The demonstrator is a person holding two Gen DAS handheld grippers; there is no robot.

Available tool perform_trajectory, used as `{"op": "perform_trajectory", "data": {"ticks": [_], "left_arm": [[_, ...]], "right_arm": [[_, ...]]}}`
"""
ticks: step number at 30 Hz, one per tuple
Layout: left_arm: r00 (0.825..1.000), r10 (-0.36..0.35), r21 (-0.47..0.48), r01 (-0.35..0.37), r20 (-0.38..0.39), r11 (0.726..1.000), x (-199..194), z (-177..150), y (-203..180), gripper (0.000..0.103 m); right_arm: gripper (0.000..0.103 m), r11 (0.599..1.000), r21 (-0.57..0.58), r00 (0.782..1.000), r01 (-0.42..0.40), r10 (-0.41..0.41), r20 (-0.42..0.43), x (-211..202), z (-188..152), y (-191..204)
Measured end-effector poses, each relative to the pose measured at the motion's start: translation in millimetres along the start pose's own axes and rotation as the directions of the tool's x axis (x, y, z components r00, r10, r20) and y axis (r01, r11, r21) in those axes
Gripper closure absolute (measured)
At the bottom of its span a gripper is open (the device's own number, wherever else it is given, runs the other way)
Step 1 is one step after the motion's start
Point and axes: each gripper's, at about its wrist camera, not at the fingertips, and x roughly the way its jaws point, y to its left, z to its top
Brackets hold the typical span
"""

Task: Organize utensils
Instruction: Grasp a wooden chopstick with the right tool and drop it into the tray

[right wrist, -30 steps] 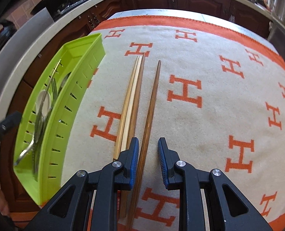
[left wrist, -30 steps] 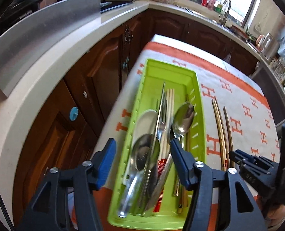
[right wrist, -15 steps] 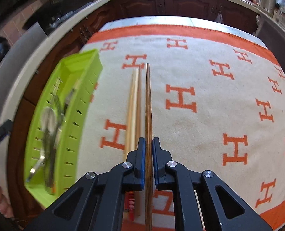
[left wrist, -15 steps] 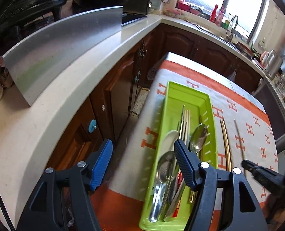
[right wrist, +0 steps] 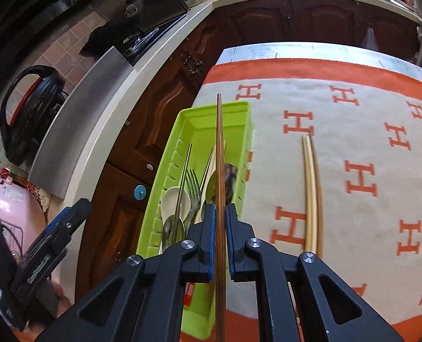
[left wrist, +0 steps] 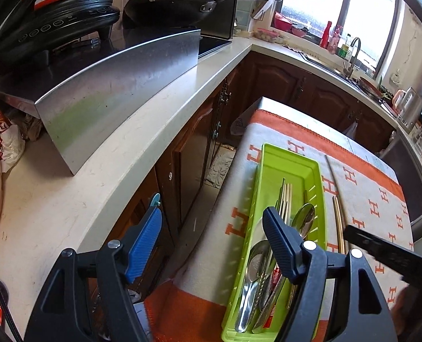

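Note:
My right gripper point(right wrist: 218, 222) is shut on a dark brown chopstick point(right wrist: 218, 148), which hangs lengthwise above the lime green tray point(right wrist: 199, 122). The tray holds spoons point(right wrist: 175, 199), a fork point(right wrist: 193, 182) and some chopsticks. A pair of pale chopsticks point(right wrist: 310, 193) lies on the cloth right of the tray. My left gripper point(left wrist: 211, 242) hangs off the tray's point(left wrist: 290, 162) near left side, over the table edge. Its jaws are opening and nothing is between them. The spoons point(left wrist: 256, 265) show past its right finger.
An orange and cream cloth point(right wrist: 353, 148) with H marks covers the table. A pale counter point(left wrist: 125, 142) with a steel panel point(left wrist: 119, 85), a black cooker point(left wrist: 51, 31) and a pan point(left wrist: 168, 11) runs along the left. Dark wood cabinets point(left wrist: 282, 85) stand behind.
The right gripper closed on the dark chopstick, lifted it off the cloth and carried it left over the tray. The left gripper drew back up and left from the tray, jaws wider.

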Motion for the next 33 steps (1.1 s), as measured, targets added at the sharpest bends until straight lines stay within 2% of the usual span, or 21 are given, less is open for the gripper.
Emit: {"op": "perform_trajectory", "data": {"ticks": [6,10,17,21,33], "left_arm": [[1.0,0.01,0.006,-0.01,-0.015,1.0,2.5,-3.1,-3.1,0.031],[1.0,0.004,0.031,-0.003,-0.016,1.0,1.5,-5.3,-10.4,0.031],[1.0,-0.004,0.065,0.006,-0.026,0.998,1.5,-10.9,-21.3,0.031],[1.0,-0.002,0.101,0.005,-0.028,0.995,-0.5,-14.8,-33.4,0.031],[1.0,0.017,0.196,-0.013,-0.019,0.981,-14.7,-23.2,-76.9,0.031]], "right_arm": [[0.096,1.0,-0.007,1.0,-0.011,0.011,-0.029,26.8,2.5,17.3],[0.091,0.999,-0.024,0.999,-0.031,0.03,-0.044,32.0,-1.2,19.8],[0.085,0.996,-0.087,1.0,-0.022,0.024,0.012,7.0,-7.8,22.0],[0.083,0.993,-0.117,0.999,0.018,-0.014,0.037,-6.5,-13.7,18.0],[0.082,0.994,-0.107,0.995,0.021,-0.011,0.096,-45.8,-23.5,-21.3]]}}
